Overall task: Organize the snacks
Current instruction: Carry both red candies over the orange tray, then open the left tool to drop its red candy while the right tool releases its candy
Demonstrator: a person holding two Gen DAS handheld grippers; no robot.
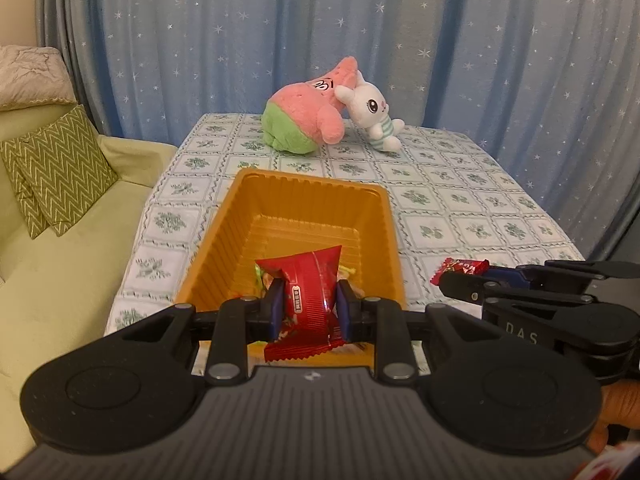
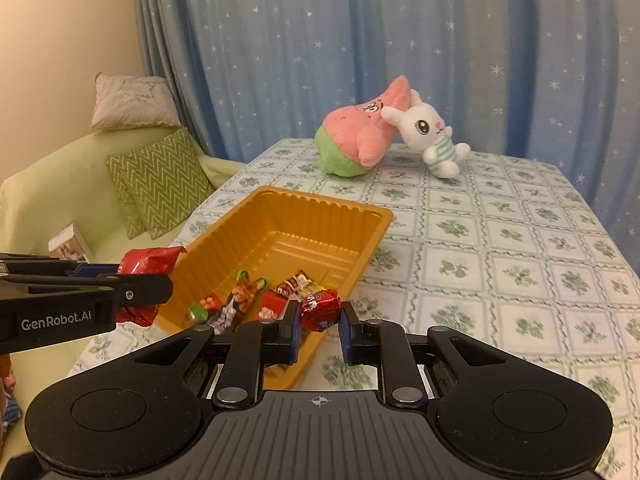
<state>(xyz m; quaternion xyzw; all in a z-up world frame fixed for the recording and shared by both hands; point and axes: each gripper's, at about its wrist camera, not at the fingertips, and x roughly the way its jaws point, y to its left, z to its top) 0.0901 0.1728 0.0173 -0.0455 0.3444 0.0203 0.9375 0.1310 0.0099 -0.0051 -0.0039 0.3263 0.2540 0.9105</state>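
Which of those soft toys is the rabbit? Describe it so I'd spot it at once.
Look to the far end of the table, before the blue curtain. Two soft toys lean together there; the rabbit is the smaller white one in a striped top, right of the pink and green toy.
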